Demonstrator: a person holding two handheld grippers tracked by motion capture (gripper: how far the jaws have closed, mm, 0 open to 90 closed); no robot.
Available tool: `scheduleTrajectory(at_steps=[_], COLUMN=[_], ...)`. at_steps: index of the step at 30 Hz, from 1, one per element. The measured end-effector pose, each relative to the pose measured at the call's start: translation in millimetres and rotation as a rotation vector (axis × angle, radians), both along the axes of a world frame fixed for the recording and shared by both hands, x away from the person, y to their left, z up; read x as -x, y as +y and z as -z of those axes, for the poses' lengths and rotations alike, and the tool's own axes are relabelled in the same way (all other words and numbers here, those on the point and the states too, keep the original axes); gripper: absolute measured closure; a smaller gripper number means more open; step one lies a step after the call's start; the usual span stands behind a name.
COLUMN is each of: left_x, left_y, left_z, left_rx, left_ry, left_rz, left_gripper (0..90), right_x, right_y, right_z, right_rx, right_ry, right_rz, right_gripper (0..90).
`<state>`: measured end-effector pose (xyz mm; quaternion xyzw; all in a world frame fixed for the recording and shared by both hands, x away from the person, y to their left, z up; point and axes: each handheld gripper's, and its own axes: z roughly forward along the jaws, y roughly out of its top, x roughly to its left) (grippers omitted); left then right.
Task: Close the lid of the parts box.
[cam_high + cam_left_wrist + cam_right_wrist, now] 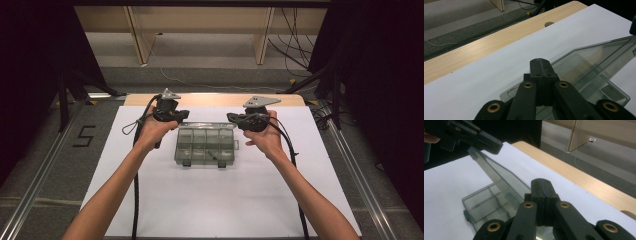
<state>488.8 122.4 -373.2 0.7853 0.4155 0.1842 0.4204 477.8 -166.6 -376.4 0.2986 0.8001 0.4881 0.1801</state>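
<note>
1. Black jaws of the left gripper (540, 65) sit pressed together at the near corner of the clear lid (596, 57).
2. Likewise, the right gripper (541, 185) has its jaws closed at the lid's other corner; whether either one actually pinches the lid edge cannot be told.
3. At the middle of the white mat (210, 210) rests the compartment organizer box (205, 145), its lid raised and tilted.
4. Judged step: swinging the lid on its hinge. Next, both hands must move evenly so the box does not slide.
</note>
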Motion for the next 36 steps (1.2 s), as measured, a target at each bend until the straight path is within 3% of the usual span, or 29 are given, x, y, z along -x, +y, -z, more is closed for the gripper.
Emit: scheduleTrajectory(at_steps=[10,12,14,15,17,21,23,24,32,36], left_x=[36.0,45.4,51.1,52.9,56.1,61.5,64.4,66.8,78.2,77.7], left_y=[0.2,0.5,1.9,3.6,6.0,12.0,14.4,14.2,21.8,20.9], left_z=[23.1,29.9,35.5,37.4,41.0,46.1,48.7,50.7,60.4,62.6], left_rx=[0.029,0.073,0.02,0.017,0.045,0.05,0.046,0.065,0.033,0.033], left_ry=[-0.01,-0.018,-0.011,-0.02,-0.023,-0.012,-0.025,-0.026,-0.013,-0.015], left_rz=[0.044,0.045,0.06,0.059,0.047,0.03,0.045,0.041,0.027,0.024], left_gripper=[89.4,89.4,89.4,89.4,89.4,89.4,89.4,89.4,89.4,89.4], right_x=[17.7,22.4,26.1,27.8,31.3,37.8,40.9,41.3,49.9,51.9], right_y=[-4.4,-5.7,-6.6,-7.0,-7.7,-8.8,-9.8,-10.2,-15.0,-14.3], right_z=[28.0,33.7,38.4,40.0,43.0,48.3,49.4,49.7,54.7,59.5], right_rx=[0.016,0.04,0.044,0.044,0.046,0.046,0.042,0.045,0.055,0.07], right_ry=[0.051,0.059,0.055,0.061,0.054,0.057,0.054,0.041,0.036,0.06], right_rz=[-0.044,-0.049,-0.05,-0.057,-0.06,-0.065,-0.068,-0.07,-0.083,-0.092], right_gripper=[90.0,90.0,90.0,90.0,90.0,90.0,90.0,90.0,90.0,90.0])
